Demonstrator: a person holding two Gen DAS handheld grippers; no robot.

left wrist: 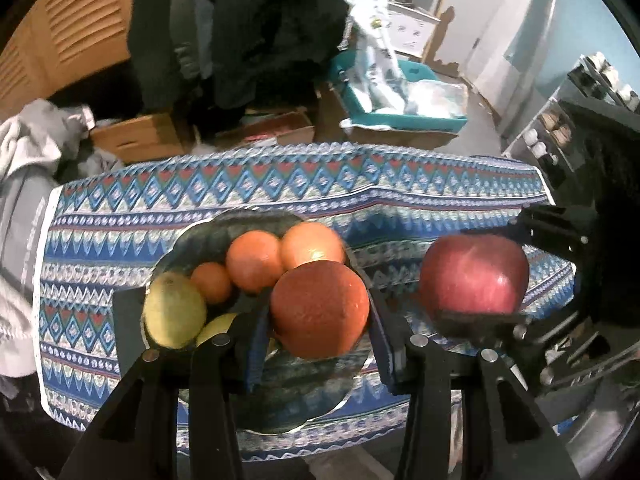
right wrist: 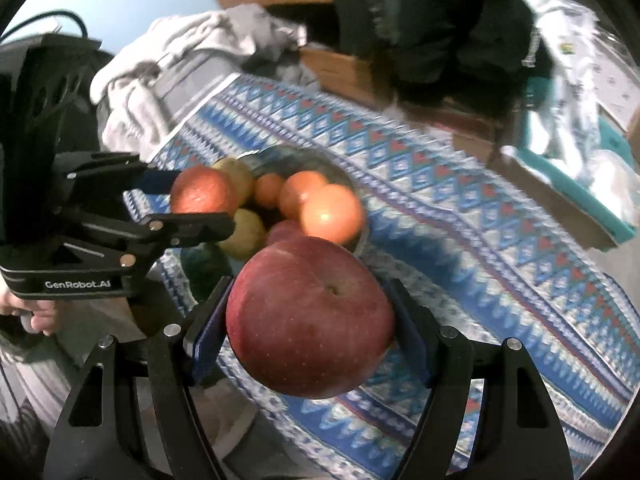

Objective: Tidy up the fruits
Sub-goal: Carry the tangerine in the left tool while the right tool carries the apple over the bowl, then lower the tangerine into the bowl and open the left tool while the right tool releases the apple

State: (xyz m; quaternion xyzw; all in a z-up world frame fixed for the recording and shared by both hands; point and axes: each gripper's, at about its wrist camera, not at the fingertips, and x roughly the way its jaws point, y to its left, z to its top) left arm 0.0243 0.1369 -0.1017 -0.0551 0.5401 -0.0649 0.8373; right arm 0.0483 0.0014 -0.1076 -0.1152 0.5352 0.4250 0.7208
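Observation:
My left gripper (left wrist: 318,320) is shut on a large orange (left wrist: 320,310) and holds it above a dark glass bowl (left wrist: 192,240). The bowl holds three smaller oranges (left wrist: 254,260), a green pear (left wrist: 174,310) and a yellow fruit (left wrist: 216,326). My right gripper (right wrist: 310,328) is shut on a red apple (right wrist: 310,322), held above the patterned cloth just right of the bowl (right wrist: 344,178). The apple also shows in the left wrist view (left wrist: 474,274). The left gripper with its orange (right wrist: 202,192) shows in the right wrist view, over the bowl's near side.
A blue patterned cloth (left wrist: 400,184) covers the small table. Behind it are cardboard boxes (left wrist: 136,136), a teal tray (left wrist: 400,116) with plastic bags, grey clothes (left wrist: 36,140) at left and a shelf rack (left wrist: 560,128) at right.

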